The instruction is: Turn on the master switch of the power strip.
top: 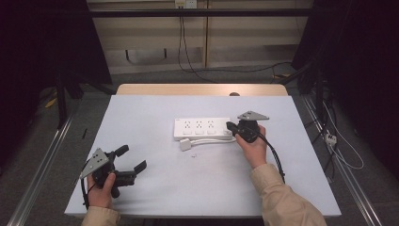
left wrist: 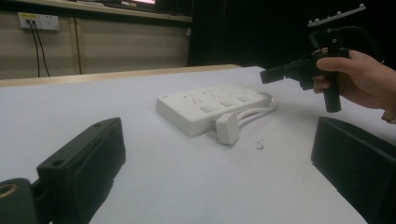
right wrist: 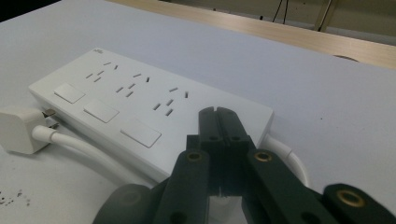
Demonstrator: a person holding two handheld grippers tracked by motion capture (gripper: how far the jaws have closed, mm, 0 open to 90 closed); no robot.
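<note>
With its jaws pressed together and empty, the right gripper [right wrist: 218,114] should press squarely on the power strip's [right wrist: 140,100] nearest switch [right wrist: 140,132], while the wide-open, empty left gripper [top: 129,158] waits clear.

A white power strip [top: 202,128] lies flat just right of the frame's centre in the high view, long side running left to right. Its top carries three socket groups in a row, each with a flat rectangular switch [right wrist: 140,132] beside it along the near edge. A white cable [top: 214,141] leaves its right end, loops back along the near side and ends in a white plug [top: 185,145] lying on the table just below the strip's left half, prongs [right wrist: 50,119] pointing toward the strip.
</note>
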